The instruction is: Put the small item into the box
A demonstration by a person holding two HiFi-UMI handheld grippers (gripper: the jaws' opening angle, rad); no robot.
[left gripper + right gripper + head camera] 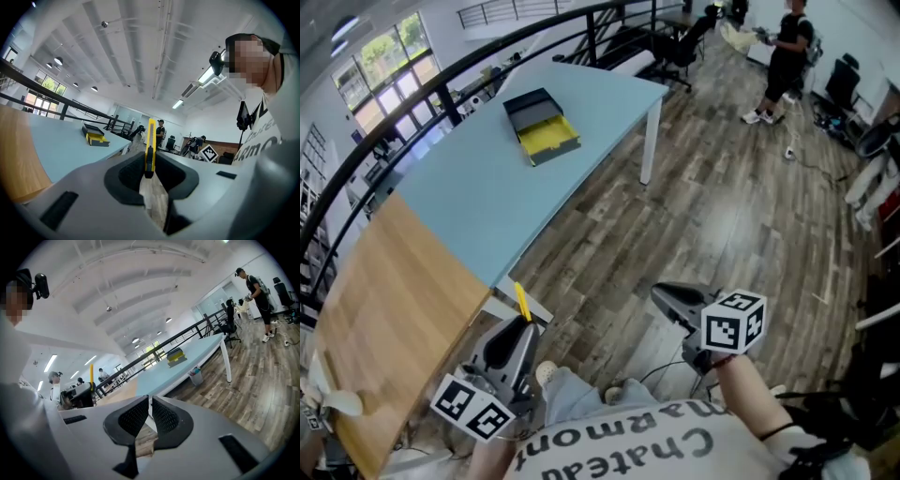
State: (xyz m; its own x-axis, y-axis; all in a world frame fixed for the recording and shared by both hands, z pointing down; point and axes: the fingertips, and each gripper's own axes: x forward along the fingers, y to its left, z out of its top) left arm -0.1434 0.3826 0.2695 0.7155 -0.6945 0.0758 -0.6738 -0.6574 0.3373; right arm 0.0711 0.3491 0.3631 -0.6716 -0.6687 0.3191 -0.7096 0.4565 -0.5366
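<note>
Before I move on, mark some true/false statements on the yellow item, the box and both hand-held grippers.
1. The left hand-held gripper is clamped on the slim yellow item. True.
2. The yellow item already lies in the box. False: it is between the left jaws, far from the box.
3. The box sits on the blue table, its yellow inside showing. True.
4. The right hand-held gripper carries the box. False: its jaws are together on nothing, over the wooden floor.

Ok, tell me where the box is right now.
In the head view the open black box with a yellow lining lies upper left, alone on the light blue table, toward its far end.
</note>
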